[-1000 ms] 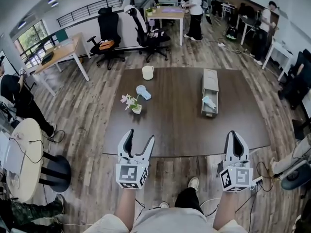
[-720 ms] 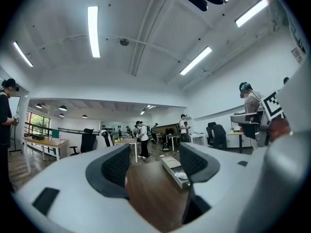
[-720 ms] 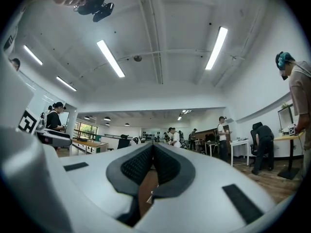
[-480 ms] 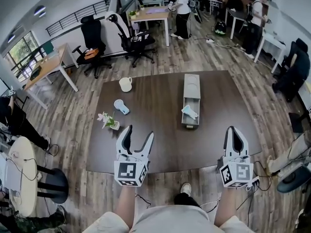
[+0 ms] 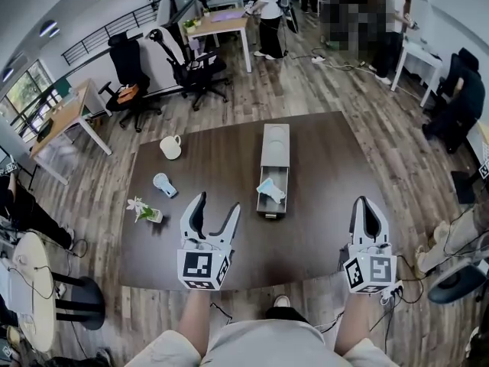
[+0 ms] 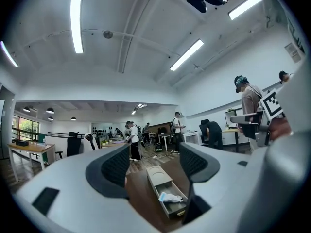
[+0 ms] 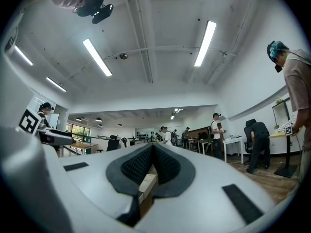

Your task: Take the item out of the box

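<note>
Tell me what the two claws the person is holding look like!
The left claw and the right claw are both light grey plastic. Each has two pointed fingers lined with black bumpy pads. Each sits on a white cube printed with black square patterns. A thin cable trails from the right one. The person wears a light beige short-sleeved shirt.

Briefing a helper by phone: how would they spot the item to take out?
On the dark table, find the long grey box near its middle. The item lies in its open near end: a crumpled pale-blue bundle, the only thing inside.
</note>
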The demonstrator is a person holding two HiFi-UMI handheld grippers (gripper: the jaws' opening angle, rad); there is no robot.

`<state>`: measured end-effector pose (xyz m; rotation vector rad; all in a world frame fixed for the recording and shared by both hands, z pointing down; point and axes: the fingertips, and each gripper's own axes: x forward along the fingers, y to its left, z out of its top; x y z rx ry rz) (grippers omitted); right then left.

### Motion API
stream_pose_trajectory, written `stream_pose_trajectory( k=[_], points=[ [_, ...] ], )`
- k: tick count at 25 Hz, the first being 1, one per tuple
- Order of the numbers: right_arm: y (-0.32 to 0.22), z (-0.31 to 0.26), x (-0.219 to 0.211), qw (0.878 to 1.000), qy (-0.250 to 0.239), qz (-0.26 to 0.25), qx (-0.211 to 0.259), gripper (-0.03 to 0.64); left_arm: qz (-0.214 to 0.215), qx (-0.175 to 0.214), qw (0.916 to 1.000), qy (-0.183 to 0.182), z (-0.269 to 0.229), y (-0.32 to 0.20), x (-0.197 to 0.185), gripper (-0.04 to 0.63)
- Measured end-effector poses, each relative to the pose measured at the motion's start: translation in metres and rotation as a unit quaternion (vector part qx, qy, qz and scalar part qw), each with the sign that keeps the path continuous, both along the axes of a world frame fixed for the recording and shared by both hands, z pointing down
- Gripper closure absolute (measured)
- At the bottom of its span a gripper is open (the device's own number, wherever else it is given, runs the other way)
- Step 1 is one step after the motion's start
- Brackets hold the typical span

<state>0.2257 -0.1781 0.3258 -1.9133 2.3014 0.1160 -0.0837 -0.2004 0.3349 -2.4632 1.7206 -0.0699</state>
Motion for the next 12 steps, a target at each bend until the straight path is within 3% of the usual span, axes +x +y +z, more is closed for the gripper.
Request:
stream_pose_trajectory(
  k=[5,12],
  points=[
    [-0.019,0.008,0.034,1.000,-0.004,0.006,-0.002,0.615,0.005,0.001,1.0000,-0.005,0.002,-0.027,0.036,0.268],
    [-0.039,0.019,0.060,1.000,-0.012,0.018,-0.007,0.615,0.009,0.001,0.9999,-0.006,0.010,-0.052,0.055,0.273]
  ],
)
